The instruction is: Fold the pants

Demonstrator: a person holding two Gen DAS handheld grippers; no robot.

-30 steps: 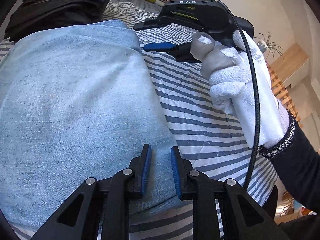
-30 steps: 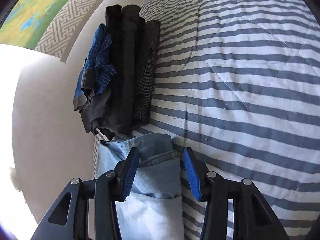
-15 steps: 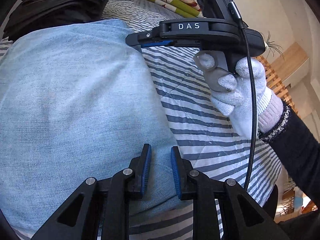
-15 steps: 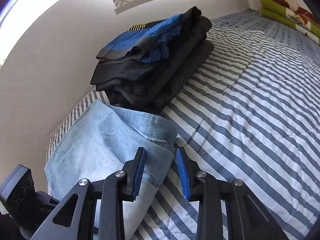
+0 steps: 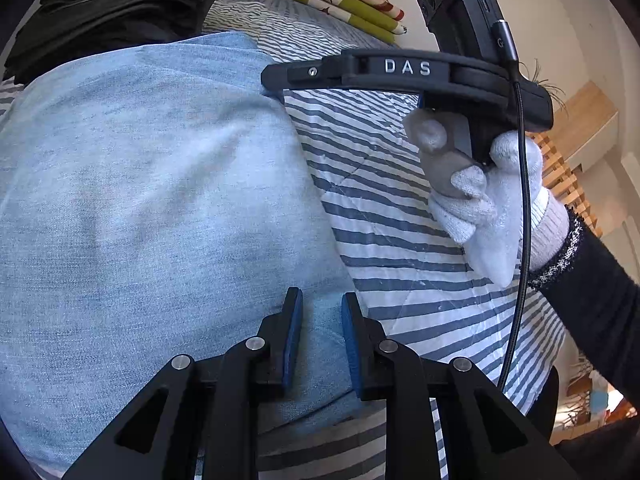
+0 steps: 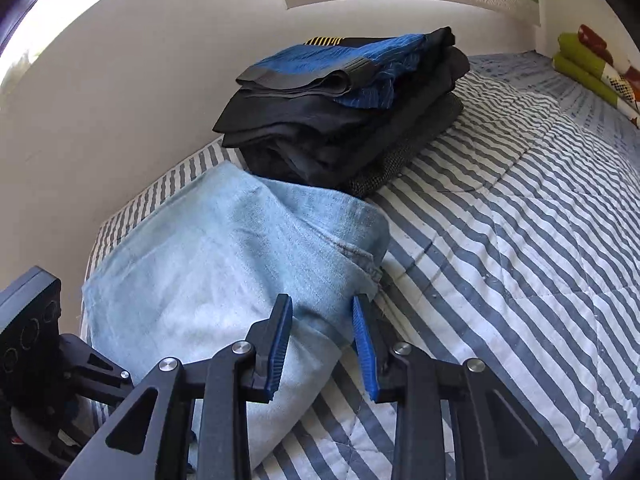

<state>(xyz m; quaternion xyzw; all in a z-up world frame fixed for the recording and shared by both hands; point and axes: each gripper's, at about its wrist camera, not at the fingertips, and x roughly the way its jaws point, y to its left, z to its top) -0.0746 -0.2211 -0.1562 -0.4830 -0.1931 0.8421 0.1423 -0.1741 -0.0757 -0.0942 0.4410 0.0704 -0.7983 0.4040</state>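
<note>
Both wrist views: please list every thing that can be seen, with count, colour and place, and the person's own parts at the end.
Pants: one, light blue denim, folded on the bed, an edge between both grippers' fingers.
Bedspread: one, blue and white stripes, under everything.
Pile of folded clothes: one pile, black, grey and blue, by the wall beyond the pants.
Folded cloth: one, green with red and white, at the bed's far end.
Wooden slatted furniture: light brown, right edge of the left wrist view.
Left gripper: black, blue pads, at the near pants edge.
Right gripper: black, blue pads, at the pants corner.
Right hand: white glove, black sleeve, holding the right gripper.
</note>
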